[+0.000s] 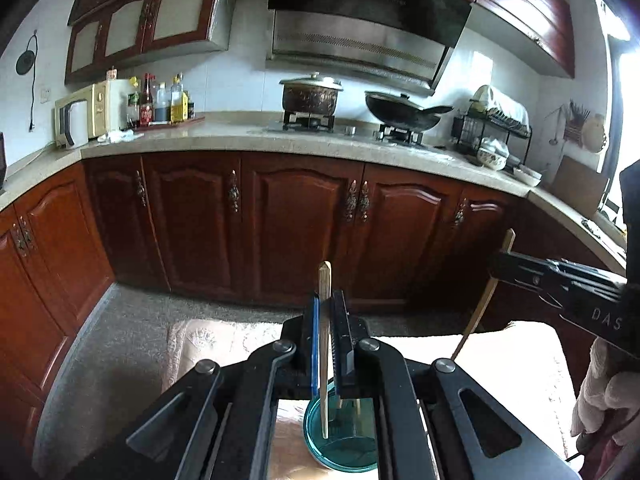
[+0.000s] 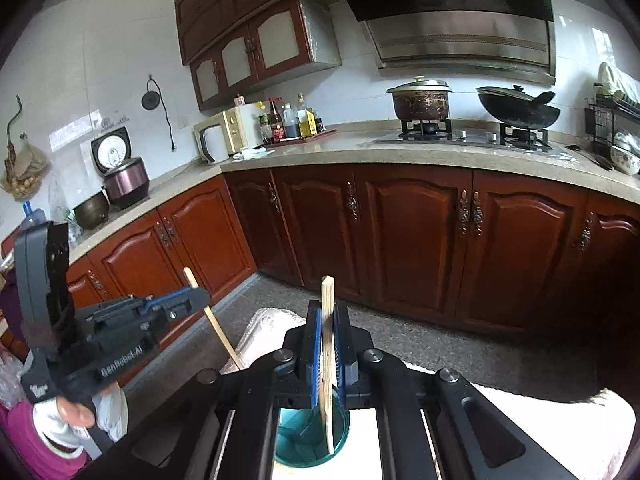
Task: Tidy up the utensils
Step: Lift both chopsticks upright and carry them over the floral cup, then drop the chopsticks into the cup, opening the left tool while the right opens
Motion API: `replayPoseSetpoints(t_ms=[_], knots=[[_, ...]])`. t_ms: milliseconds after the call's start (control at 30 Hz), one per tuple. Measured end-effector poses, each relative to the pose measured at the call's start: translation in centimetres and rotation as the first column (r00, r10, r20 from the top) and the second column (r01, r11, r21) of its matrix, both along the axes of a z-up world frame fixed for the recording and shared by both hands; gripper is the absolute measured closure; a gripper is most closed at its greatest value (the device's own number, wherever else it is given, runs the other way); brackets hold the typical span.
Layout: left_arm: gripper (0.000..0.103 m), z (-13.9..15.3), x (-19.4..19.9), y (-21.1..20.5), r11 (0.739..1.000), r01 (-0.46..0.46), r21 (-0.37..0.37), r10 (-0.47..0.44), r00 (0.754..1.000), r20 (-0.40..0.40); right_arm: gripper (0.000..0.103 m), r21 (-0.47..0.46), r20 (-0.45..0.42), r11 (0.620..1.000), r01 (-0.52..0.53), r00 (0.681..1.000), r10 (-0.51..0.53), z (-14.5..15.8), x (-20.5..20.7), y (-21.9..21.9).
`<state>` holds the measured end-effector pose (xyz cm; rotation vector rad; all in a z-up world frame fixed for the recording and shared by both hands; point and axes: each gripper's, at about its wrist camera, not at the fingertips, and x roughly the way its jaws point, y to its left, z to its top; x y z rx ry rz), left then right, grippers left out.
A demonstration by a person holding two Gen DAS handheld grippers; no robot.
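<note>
My left gripper point(image 1: 326, 300) is shut on a pale wooden chopstick point(image 1: 325, 280) that stands upright, its lower end hanging over a teal cup point(image 1: 344, 452). My right gripper point(image 2: 327, 308) is shut on a second upright wooden chopstick point(image 2: 327, 292), whose lower end dips into the same teal cup point(image 2: 296, 436). Each wrist view also shows the other tool: the right gripper point(image 1: 498, 266) enters from the right with its chopstick point(image 1: 476, 320) slanting down, and the left gripper point(image 2: 202, 300) enters from the left with its chopstick point(image 2: 220, 332). The cup stands on a table under a pale cloth point(image 1: 500, 360).
Dark red cabinets point(image 1: 296, 224) and a stone counter point(image 1: 240, 140) run behind the table, across a grey floor point(image 1: 120, 340). On the counter are a pot point(image 1: 310, 96), a wok point(image 1: 400, 114), a dish rack point(image 1: 492, 128) and a microwave point(image 1: 92, 112). A white-gloved hand point(image 1: 604, 400) holds the right tool.
</note>
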<state>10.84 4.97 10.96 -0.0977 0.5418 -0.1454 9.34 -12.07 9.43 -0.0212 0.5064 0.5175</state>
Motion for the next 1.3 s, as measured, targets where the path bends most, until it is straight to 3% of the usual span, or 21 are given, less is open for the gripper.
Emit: replayPoseSetpoints(t_ms=[333, 867, 1300], knots=[[0.098, -3.2, 1.6, -0.4, 1.000, -0.003, 0.029, 0.004, 0.998, -0.061, 0.096, -0.008, -0.080, 1.000, -0.014, 0.997, 0.013, -3.9, 3.6, 1.6], [0.098, -7.1, 2.4, -1.6, 0.999, 0.019, 0.039, -0.013, 0.990, -0.137, 0.096, -0.037, -0.210, 0.999, -0.032, 0.977, 0.024, -10.2, 5.6, 1.9], [0.098, -8.2, 3.4, -0.9, 1.000, 0.005, -0.009, -0.007, 0.982, -0.189, 0.092, 0.017, -0.253, 1.000, -0.021, 0.967, 0.024, -11.6, 6.9, 1.4]])
